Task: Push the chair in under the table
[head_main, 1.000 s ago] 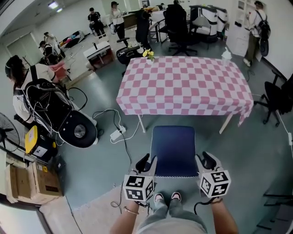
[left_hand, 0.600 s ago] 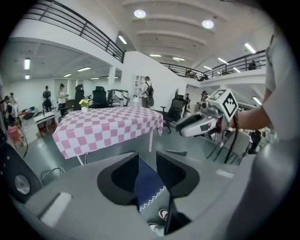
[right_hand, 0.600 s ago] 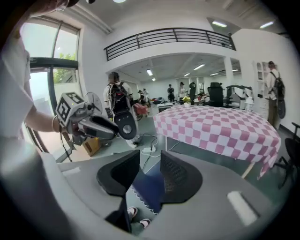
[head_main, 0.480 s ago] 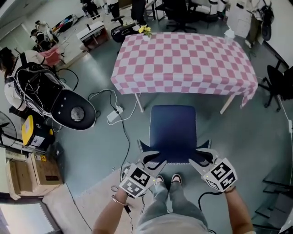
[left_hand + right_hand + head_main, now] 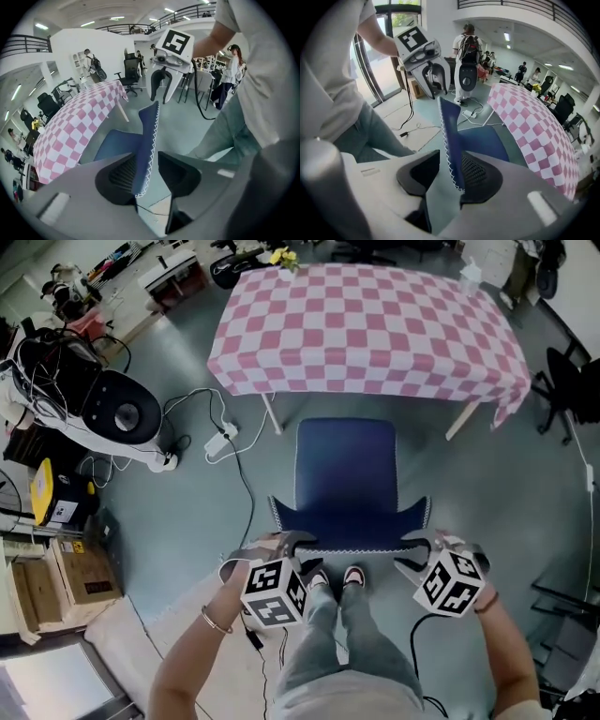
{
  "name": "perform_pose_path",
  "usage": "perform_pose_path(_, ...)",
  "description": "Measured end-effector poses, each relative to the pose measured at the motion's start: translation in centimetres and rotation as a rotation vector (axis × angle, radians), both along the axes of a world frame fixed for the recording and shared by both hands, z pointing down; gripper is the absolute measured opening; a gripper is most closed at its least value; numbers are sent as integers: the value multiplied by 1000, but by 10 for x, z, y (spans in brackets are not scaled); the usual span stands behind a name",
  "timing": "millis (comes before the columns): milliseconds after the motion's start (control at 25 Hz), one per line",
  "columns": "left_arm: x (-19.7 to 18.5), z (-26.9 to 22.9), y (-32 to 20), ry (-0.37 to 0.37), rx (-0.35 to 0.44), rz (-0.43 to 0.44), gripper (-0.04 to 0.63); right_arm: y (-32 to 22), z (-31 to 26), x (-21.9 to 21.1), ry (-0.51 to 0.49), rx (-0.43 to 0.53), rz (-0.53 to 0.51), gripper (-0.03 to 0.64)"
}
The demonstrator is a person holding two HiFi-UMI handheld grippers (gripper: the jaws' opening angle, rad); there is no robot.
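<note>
Head view: we see the chair (image 5: 345, 470) at 12 o'clock from us, its seat just short of the checked table (image 5: 366, 324). The left gripper (image 5: 284, 540) and right gripper (image 5: 419, 542) sit at the backrest corners.
Left gripper view: jaws apart, just been opening, backrest (image 5: 149, 136) edge between them.
Right gripper view: jaws apart, backrest edge between them.

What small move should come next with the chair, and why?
Probably close both on the chair back. The left hand-held gripper, its jaws just opened wider, and the right hand-held gripper straddle its top edge unclamped; the seat is not yet under the table.
</note>
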State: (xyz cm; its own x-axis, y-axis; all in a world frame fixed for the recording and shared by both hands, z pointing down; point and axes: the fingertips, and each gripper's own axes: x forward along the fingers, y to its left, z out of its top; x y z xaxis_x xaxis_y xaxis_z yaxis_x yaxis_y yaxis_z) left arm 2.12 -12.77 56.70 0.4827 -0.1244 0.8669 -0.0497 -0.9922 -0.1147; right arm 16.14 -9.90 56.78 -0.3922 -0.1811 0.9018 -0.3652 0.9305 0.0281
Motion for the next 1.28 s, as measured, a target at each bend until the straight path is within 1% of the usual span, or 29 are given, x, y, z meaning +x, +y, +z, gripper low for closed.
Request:
perform_pose_path(80, -2, 8, 2, -42, 7, 25, 144, 1, 9, 5, 58, -7, -31, 124)
perform_pose_path(160, -2, 17, 5, -72, 10, 43, 144, 1, 15, 7, 87, -12, -47, 124)
perform_pose_path(240, 0, 25, 5, -89, 10, 47, 144, 0, 22, 7, 110, -11, -62, 124)
perform_pose_path(320, 2, 32, 4, -94, 15, 44, 144, -2, 32, 8, 156, -1, -89, 124)
perform_pose_path(440, 4, 40, 0, -113, 41, 61, 144, -3, 44, 10, 215, 16, -122, 124)
perform_pose_path(520, 5, 46, -2, -126, 54, 72, 144, -6, 48, 10, 222, 15, -115, 124)
perform_pose_path(720, 8, 58, -6, -133, 46, 53, 146, -12, 58, 10, 266, 40, -109, 124)
perform_pose_path(840, 9, 64, -6, -149, 66, 58, 144, -13, 63, 8, 278, 49, -91, 123)
perform_pose_path(920, 9, 66, -7, -157, 85, 54, 112, -13, 66, 5, 295, 68, -82, 121)
perform_pose_path(1000, 8, 66, -7, -156, 91, 41, 100, -13, 67, 4, 304, 80, -61, 113)
perform_pose_path(1160, 9, 67, -10, -154, 76, 9, 84, -17, 68, 5, 266, 48, 1, 101)
perform_pose_path(1280, 10, 67, -12, -157, 51, 6, 80, -19, 68, 6, 242, 33, 13, 100)
